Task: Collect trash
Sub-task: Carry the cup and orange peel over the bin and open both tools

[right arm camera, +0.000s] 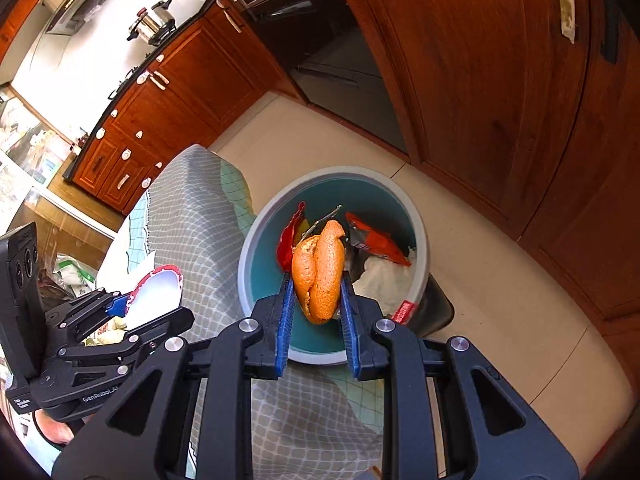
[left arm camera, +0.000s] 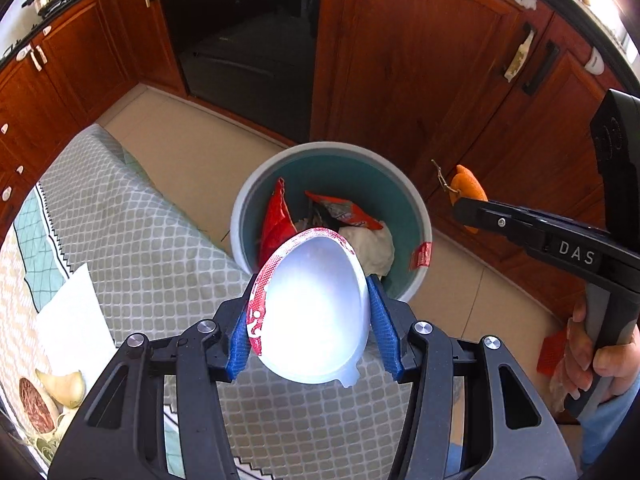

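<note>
Left wrist view: left gripper point(left arm camera: 308, 320) clamping white cup point(left arm camera: 316, 316), right gripper point(right arm camera: 316, 300) pinching orange peel point(right arm camera: 320, 272) — both nearing bin point(left arm camera: 420, 216); releasing only once centred over its mouth.

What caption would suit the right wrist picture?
Right tool shut on an orange peel, poised over the bin of wrappers beside the cloth-covered table.

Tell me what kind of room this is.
A home kitchen, most likely: wooden cabinets, a built-in oven and a pot on the stove. A bin stands on the tiled floor beside a cloth-covered table.
</note>
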